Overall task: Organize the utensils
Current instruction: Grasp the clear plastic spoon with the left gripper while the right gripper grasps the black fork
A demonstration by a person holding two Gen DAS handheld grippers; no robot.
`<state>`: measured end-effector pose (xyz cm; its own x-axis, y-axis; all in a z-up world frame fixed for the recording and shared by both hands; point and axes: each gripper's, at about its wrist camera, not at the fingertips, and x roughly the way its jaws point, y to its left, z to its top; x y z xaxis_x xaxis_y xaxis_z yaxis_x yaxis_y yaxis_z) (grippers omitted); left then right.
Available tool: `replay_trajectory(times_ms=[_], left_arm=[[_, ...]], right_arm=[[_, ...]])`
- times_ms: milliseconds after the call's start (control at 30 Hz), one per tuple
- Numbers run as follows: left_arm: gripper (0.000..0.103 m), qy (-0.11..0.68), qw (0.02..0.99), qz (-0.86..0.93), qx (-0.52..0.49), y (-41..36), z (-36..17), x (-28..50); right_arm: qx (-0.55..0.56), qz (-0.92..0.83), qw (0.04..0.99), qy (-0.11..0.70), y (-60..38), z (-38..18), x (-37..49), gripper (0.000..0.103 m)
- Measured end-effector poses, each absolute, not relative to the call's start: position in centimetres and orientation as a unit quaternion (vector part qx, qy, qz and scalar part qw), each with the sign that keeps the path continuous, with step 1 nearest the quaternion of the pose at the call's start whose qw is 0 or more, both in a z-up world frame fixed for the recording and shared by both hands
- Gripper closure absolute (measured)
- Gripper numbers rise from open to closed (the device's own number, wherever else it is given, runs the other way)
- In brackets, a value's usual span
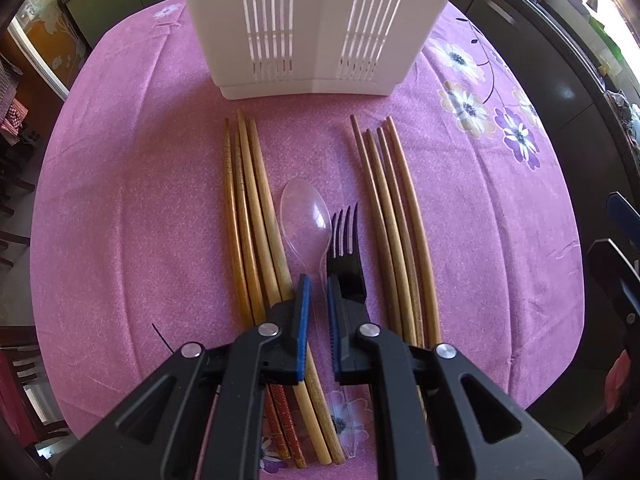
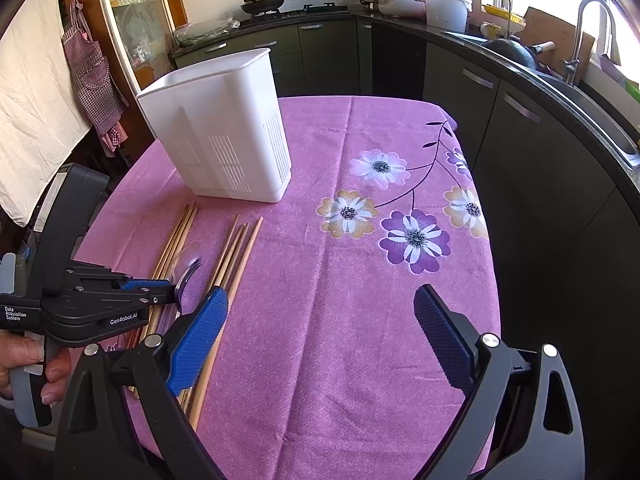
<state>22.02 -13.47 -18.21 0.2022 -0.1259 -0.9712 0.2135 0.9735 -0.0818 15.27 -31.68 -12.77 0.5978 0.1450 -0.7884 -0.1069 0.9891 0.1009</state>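
A white slotted utensil holder (image 1: 316,28) stands at the far side of the pink tablecloth; it also shows in the right wrist view (image 2: 224,128). Two bundles of wooden chopsticks (image 1: 256,220) (image 1: 396,232) lie in front of it, with a clear plastic spoon (image 1: 306,216) and a black fork (image 1: 346,252) between them. My left gripper (image 1: 319,284) is narrowly open, its blue pads on either side of the spoon's clear handle, low over the table; it also shows in the right wrist view (image 2: 172,292). My right gripper (image 2: 320,312) is wide open and empty, right of the chopsticks (image 2: 236,256).
The table (image 2: 360,320) has a pink flowered cloth and ends close on the right, beside dark kitchen cabinets (image 2: 540,208). A counter with a sink, pots and a cooker runs behind. An apron (image 2: 92,76) hangs at the left.
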Motion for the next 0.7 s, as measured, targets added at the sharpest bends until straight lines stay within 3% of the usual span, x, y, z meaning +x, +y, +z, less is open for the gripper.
replay_trajectory(times_ms=[433, 700], left_arm=[[0.094, 0.609, 0.783, -0.118, 0.042, -14.5, -18.5, 22.3], [0.095, 0.542, 0.830, -0.132, 0.014, -13.1, -14.0, 20.8]], right_arm=[[0.013, 0.069, 0.892, 0.447, -31.1, -13.0, 15.3, 0.010], [-0.006, 0.062, 0.884, 0.463, -30.5, -13.1, 15.7, 0.010]])
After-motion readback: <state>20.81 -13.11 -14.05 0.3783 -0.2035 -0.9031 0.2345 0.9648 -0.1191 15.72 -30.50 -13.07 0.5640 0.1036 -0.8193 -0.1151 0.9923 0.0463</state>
